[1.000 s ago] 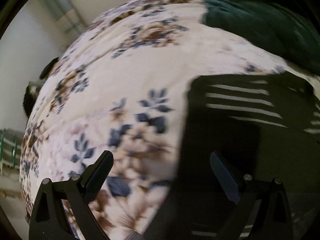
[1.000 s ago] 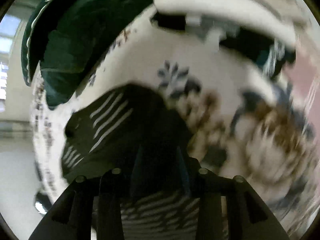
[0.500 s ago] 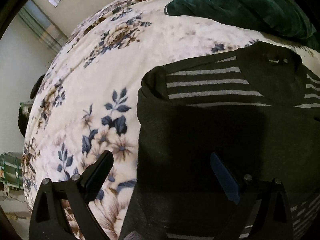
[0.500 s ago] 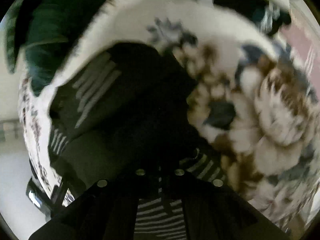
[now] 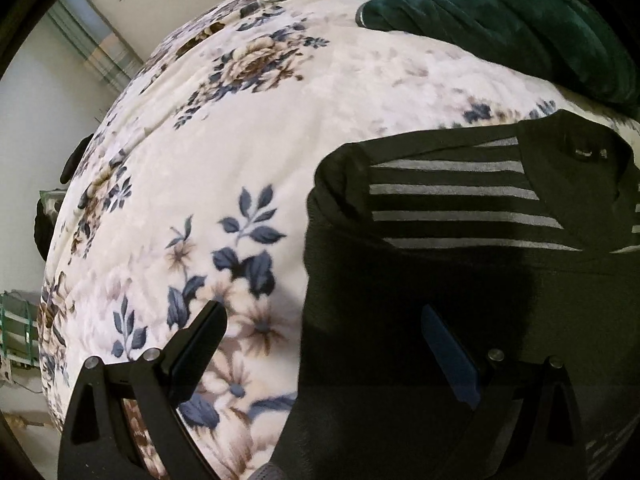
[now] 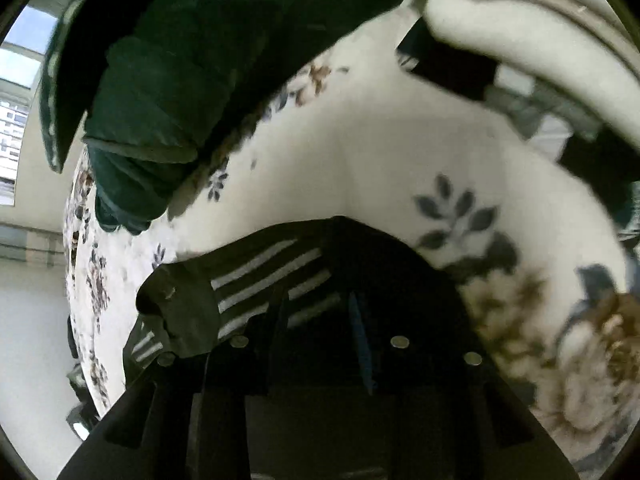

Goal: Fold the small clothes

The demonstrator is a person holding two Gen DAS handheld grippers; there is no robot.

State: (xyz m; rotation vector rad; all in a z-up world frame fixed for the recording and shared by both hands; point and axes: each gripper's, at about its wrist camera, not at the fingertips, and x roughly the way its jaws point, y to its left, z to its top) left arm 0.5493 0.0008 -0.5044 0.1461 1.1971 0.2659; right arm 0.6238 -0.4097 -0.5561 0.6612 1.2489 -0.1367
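Note:
A dark green sweater with grey stripes (image 5: 460,264) lies flat on a floral bedspread (image 5: 248,128). My left gripper (image 5: 324,320) is open and empty, hovering over the sweater's left edge, one finger over the bedspread, the other over the cloth. In the right wrist view the sweater (image 6: 264,280) fills the lower middle. My right gripper (image 6: 320,312) has its fingers close together on the sweater's dark cloth near the striped shoulder; the jaws look nearly shut with fabric between them.
A dark green velvet blanket (image 5: 500,12) is bunched at the far side of the bed, also in the right wrist view (image 6: 168,80). White and patterned bedding (image 6: 520,40) is piled at the right. The bed's left edge drops to the floor (image 5: 24,320).
The left gripper's view shifted so the sweater now lies further right and its folded left side shows. The right gripper swung about with the cloth, and its view now shows more bedspread beyond the sweater.

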